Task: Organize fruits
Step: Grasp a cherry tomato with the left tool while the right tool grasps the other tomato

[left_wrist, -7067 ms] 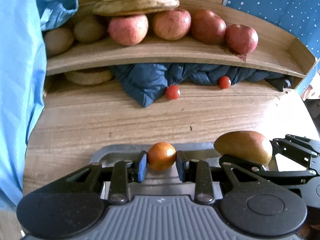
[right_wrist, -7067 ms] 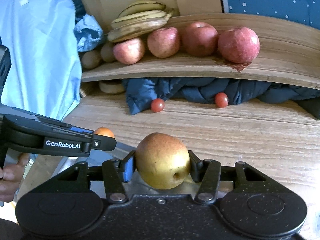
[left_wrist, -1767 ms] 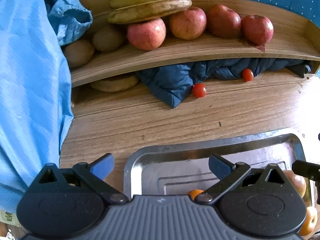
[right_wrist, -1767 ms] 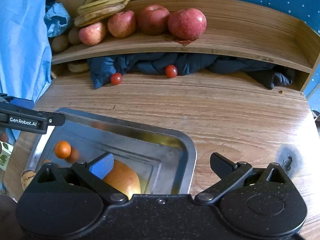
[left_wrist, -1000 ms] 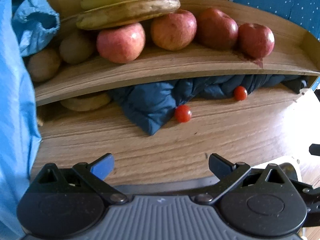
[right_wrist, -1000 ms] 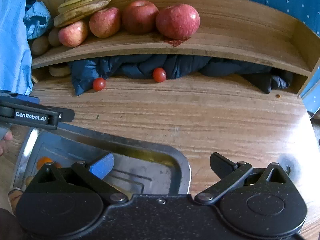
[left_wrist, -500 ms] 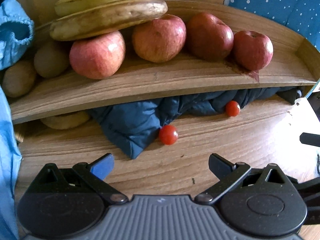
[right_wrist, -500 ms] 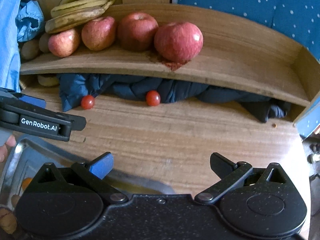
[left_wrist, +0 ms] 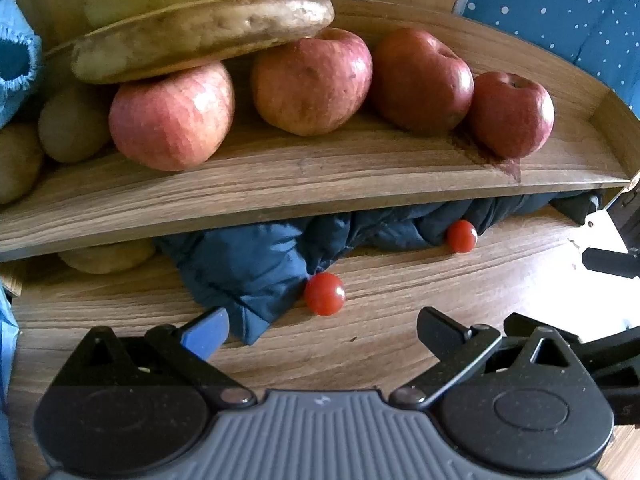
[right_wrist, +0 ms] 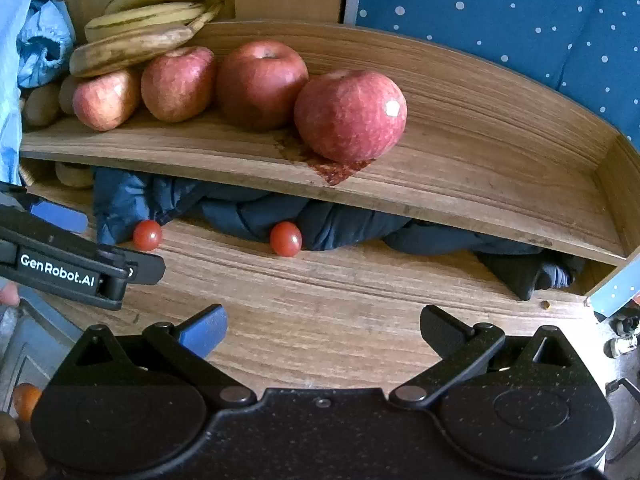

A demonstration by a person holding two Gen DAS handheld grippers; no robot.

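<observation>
Grippers both spread wide, holding nothing: left gripper (left_wrist: pixel 322 330) hangs low over the desk (left_wrist: pixel 380 344) with its jaws either side of the near cherry tomato (left_wrist: pixel 324 293); right gripper (right_wrist: pixel 323 330) hovers over bare wood further right, jaws released. Left wrist view is closer in: four apples (left_wrist: pixel 312 80) fill the curved wooden shelf (left_wrist: pixel 320 176), bananas (left_wrist: pixel 200 32) resting on top of the leftmost two, brownish kiwi-like fruit (left_wrist: pixel 72 120) at shelf's left end, and a pale flattish fruit (left_wrist: pixel 106 256) tucked under the shelf, kind unclear. Second cherry tomato (left_wrist: pixel 461 236) sits further right, touching the dark blue jacket (left_wrist: pixel 256 268) bunched under the shelf; near tomato also lies right at the jacket's edge. Tomatoes small, round, glossy red. Right wrist view only: left gripper seen side-on at left edge with "GenRobot.AI" on its arm, a corner of the metal tray (right_wrist: pixel 24 344) at lower left with a small orange fruit (right_wrist: pixel 26 398) in it, mostly hidden behind the gripper body, and the shelf's bare right half plus a red-brown stain (right_wrist: pixel 336 170) under the rightmost apple (right_wrist: pixel 350 116), which carries a white sticker. Same view shows both tomatoes on the desk just in front of the jacket, well apart from each other. Blue dotted backdrop (right_wrist: pixel 520 20) behind the shelf.
</observation>
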